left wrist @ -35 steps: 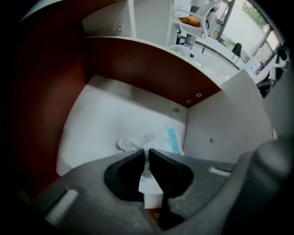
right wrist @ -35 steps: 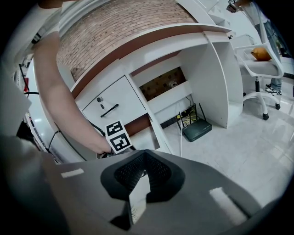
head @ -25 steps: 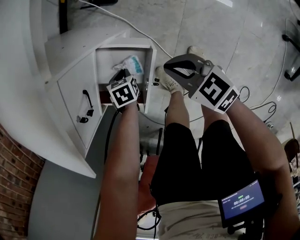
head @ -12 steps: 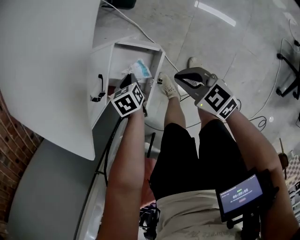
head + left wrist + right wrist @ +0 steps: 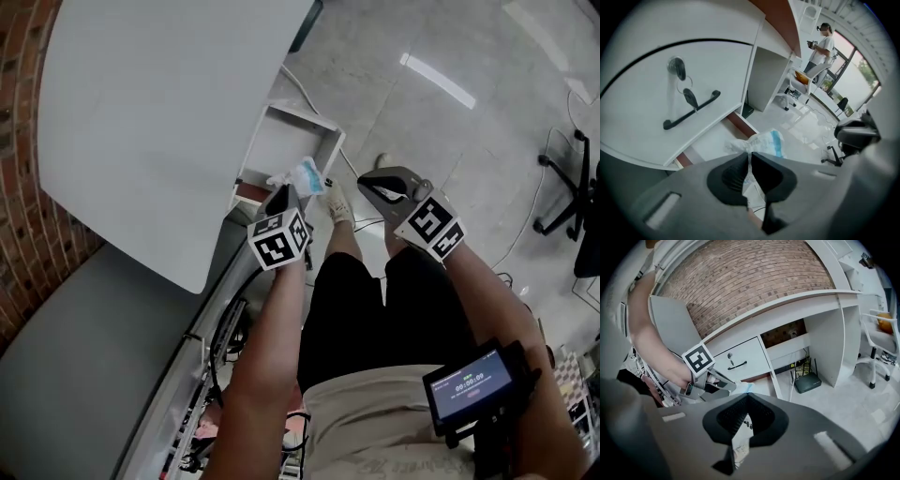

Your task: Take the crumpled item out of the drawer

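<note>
The crumpled item, white wrapping with a blue patch, hangs from my left gripper, which is shut on it just above the open white drawer. In the left gripper view the pads pinch the crumpled item in front of the drawer front with its black handle. My right gripper hovers to the right of the drawer over the floor, jaws shut with nothing in them. The right gripper view shows its closed tips, the left gripper and the drawer front beyond.
The white desk top overhangs the drawer on the left, by a brick wall. A white cable runs over the floor. An office chair stands far right. A router sits under the desk. A person stands far off.
My left gripper has drawn the crumpled item up and out of the drawer's inside. The head view has swung so that the desk top now fills the left. The right gripper stays alongside.
</note>
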`<control>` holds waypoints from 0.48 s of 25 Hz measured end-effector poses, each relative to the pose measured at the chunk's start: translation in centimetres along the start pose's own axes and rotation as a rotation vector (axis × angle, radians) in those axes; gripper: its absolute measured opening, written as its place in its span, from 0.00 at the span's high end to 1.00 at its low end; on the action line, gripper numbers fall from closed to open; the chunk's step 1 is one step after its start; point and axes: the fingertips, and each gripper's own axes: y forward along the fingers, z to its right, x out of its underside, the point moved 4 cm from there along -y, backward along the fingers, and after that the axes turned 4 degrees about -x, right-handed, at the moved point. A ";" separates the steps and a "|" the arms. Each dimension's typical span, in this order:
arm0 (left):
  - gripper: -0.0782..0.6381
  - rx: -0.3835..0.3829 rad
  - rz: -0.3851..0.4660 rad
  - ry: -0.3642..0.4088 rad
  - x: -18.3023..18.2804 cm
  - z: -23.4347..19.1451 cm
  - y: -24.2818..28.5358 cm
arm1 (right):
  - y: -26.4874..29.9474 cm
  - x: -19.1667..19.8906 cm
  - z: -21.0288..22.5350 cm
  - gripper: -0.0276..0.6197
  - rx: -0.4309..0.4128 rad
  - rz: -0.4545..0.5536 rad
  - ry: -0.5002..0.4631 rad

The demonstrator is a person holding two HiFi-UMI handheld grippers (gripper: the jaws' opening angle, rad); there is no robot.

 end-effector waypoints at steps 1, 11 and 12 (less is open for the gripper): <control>0.85 0.002 0.004 -0.002 0.0 0.0 -0.6 | -0.1 -0.3 -0.2 0.94 -0.002 -0.001 -0.005; 0.85 0.051 0.090 0.019 -2.2 1.6 -7.8 | -2.5 -5.2 -1.3 0.95 0.038 0.010 -0.049; 0.85 0.056 0.095 0.028 -2.3 1.8 -8.5 | -2.7 -5.5 -1.5 0.95 0.042 0.010 -0.049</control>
